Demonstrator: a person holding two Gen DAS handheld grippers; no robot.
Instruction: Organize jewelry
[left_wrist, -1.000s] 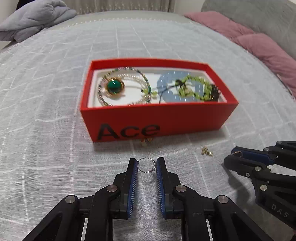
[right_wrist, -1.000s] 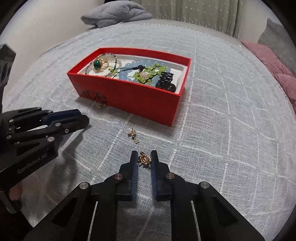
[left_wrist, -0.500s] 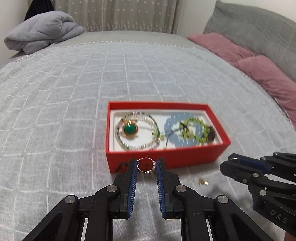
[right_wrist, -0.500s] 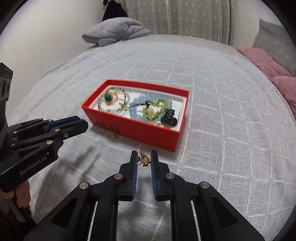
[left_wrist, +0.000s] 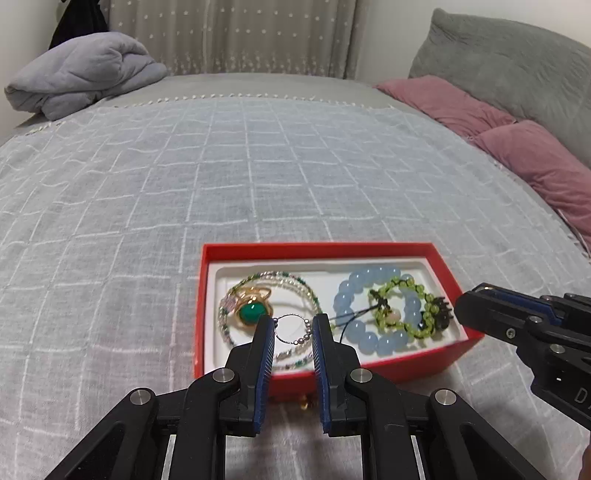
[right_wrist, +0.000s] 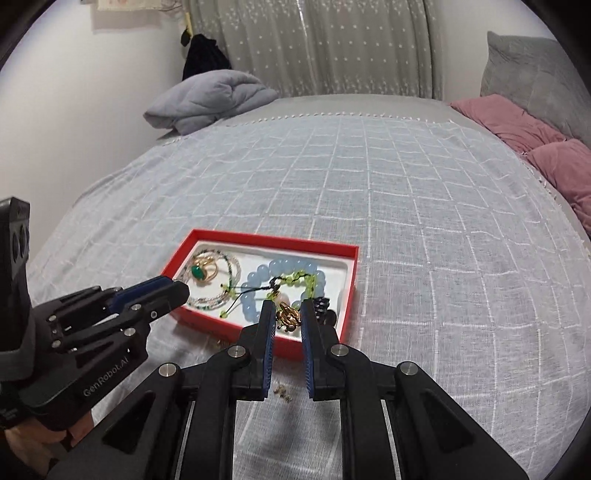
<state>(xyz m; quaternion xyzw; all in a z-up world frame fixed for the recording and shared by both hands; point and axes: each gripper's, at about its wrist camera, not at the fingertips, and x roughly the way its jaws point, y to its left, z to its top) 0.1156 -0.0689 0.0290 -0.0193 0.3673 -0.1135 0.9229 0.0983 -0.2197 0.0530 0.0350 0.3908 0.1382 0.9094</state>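
My left gripper (left_wrist: 293, 324) is shut on a thin silver ring with tiny beads (left_wrist: 292, 329), held in the air over the near left part of the red box (left_wrist: 317, 246). My right gripper (right_wrist: 288, 312) is shut on a small gold brooch (right_wrist: 289, 316), above the box's near right corner (right_wrist: 347, 317). Inside the box lie a green-stone gold ring (left_wrist: 251, 312), a pale bead strand (left_wrist: 295, 280), a blue bead bracelet (left_wrist: 354, 291), a green bead bracelet (left_wrist: 410, 288) and a black clip (left_wrist: 441, 314).
Small gold pieces lie on the grey checked bedspread in front of the box (right_wrist: 282, 391) and another at its front wall (left_wrist: 303, 403). A folded grey blanket (left_wrist: 81, 74) lies far left. Pink pillows (left_wrist: 517, 147) and a grey cushion (left_wrist: 509, 59) line the right side.
Both grippers have risen from the bedspread with their pieces and now hang over the box. The box sits lower and smaller in both views.
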